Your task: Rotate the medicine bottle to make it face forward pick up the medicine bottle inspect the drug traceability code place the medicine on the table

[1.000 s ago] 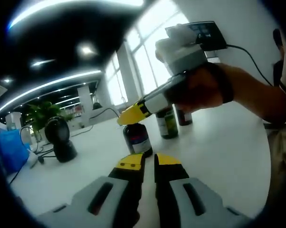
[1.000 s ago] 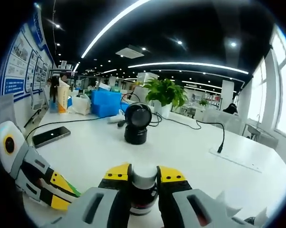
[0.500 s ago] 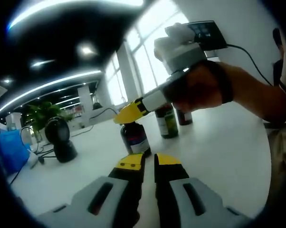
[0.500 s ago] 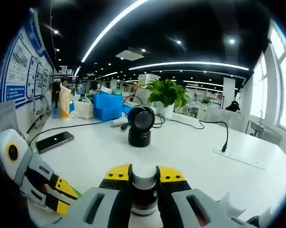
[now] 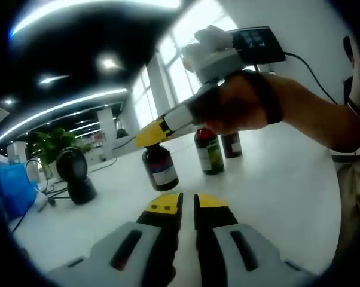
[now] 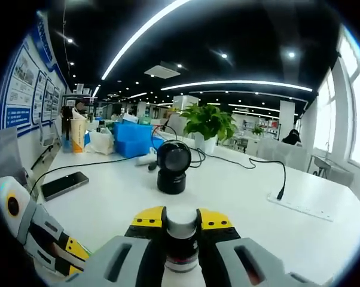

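Your right gripper (image 6: 181, 222) is clamped on the bottle (image 5: 159, 169) by its cap, lifting it clear of the table (image 5: 275, 179). The scanner (image 6: 173, 162) sits straight ahead. Your left gripper (image 5: 188, 202) is closed, empty, just below.

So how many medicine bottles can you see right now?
3. One dark bottle is held by the right gripper above the table; a green-labelled bottle and a dark red bottle stand behind, partly hidden by the hand.

Bright window glare (image 5: 186, 66) at one o'clock, ceiling light strips (image 6: 234, 84) at twelve, soft blur throughout, fisheye-bent edges
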